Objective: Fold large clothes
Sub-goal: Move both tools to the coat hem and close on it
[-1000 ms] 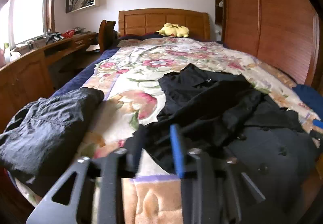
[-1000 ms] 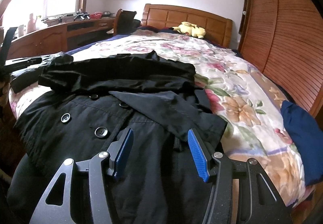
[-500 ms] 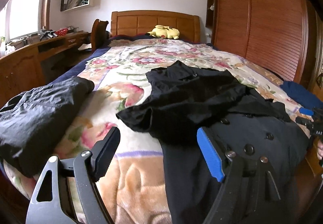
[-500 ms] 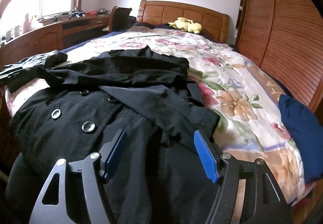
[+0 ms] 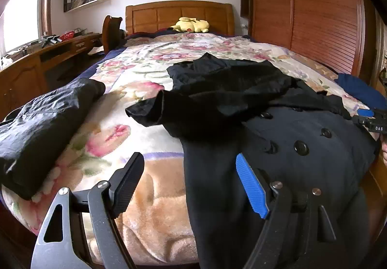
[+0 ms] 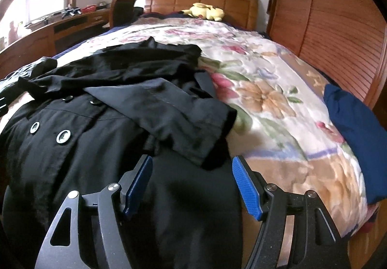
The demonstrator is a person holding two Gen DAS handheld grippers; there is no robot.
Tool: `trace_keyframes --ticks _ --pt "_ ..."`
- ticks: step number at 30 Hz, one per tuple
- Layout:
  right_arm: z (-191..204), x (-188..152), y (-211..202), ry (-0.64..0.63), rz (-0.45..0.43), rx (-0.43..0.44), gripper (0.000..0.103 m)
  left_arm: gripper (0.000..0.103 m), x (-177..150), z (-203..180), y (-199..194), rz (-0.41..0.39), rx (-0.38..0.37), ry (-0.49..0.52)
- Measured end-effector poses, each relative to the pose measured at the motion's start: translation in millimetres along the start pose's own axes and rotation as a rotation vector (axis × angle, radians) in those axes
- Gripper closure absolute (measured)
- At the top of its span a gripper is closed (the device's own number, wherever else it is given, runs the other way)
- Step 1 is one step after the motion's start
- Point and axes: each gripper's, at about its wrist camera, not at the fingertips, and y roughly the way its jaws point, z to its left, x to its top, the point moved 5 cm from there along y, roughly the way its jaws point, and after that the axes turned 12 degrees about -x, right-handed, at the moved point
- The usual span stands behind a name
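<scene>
A black double-breasted coat [image 5: 278, 148] lies on the bed, buttons up, its hem hanging over the foot edge; both sleeves are folded across its chest. It also shows in the right wrist view [image 6: 96, 128]. My left gripper [image 5: 191, 181] is open and empty, low at the foot of the bed beside the coat's left edge. My right gripper [image 6: 192, 184] is open and empty just above the coat's lower front, below the right sleeve cuff [image 6: 212, 128]. The right gripper's tip also shows at the right edge of the left wrist view [image 5: 370, 117].
A floral blanket [image 5: 145, 89] covers the bed. A folded dark garment [image 5: 41, 123] lies at the bed's left edge, a blue one [image 6: 355, 128] at the right. A yellow plush [image 5: 191, 24] sits by the headboard. A wooden desk [image 5: 29, 63] stands left, a wardrobe [image 5: 314, 14] right.
My left gripper was shut on the coat's left sleeve one second ago; it has opened, left the sleeve lying across the coat, and pulled back. My right gripper drew slightly closer to the coat.
</scene>
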Motion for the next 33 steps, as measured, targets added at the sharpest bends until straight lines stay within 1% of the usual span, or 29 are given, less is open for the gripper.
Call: trace_keyframes --ticks 7,9,11,12,14,15,21,24,30,31,33 --pt "-9 -7 15 0.023 0.046 -0.007 0.033 0.024 -14 -1 3 0.032 -0.025 -0.005" --pt "-11 -9 19 0.025 0.056 -0.013 0.033 0.027 -19 0 2 0.040 -0.035 -0.009" --pt "-13 -11 21 0.029 0.065 -0.010 0.033 0.034 -25 2 1 0.048 -0.039 -0.013" --pt "-13 -13 21 0.030 0.069 -0.008 0.033 0.036 -26 2 1 0.051 -0.040 -0.015" --pt "-14 -15 21 0.029 0.076 0.003 0.033 0.041 -30 4 1 0.057 -0.048 -0.022" --pt "-14 -16 21 0.025 0.081 0.012 0.033 0.041 -32 4 1 0.059 -0.055 -0.025" --pt "-16 -20 15 0.015 0.096 0.046 0.033 0.042 -35 3 3 0.066 -0.051 -0.025" --pt "-15 -23 10 0.003 0.108 0.067 0.033 0.045 -37 0 2 0.068 -0.052 -0.013" --pt "-12 -31 -3 -0.018 0.115 0.107 0.033 0.045 -45 -4 -4 0.070 -0.069 -0.012" --pt "-12 -32 -4 -0.021 0.111 0.108 0.036 0.046 -45 -5 -4 0.069 -0.071 -0.012" --pt "-10 -33 -6 -0.021 0.107 0.114 0.041 0.052 -47 -6 -6 0.068 -0.078 -0.013"
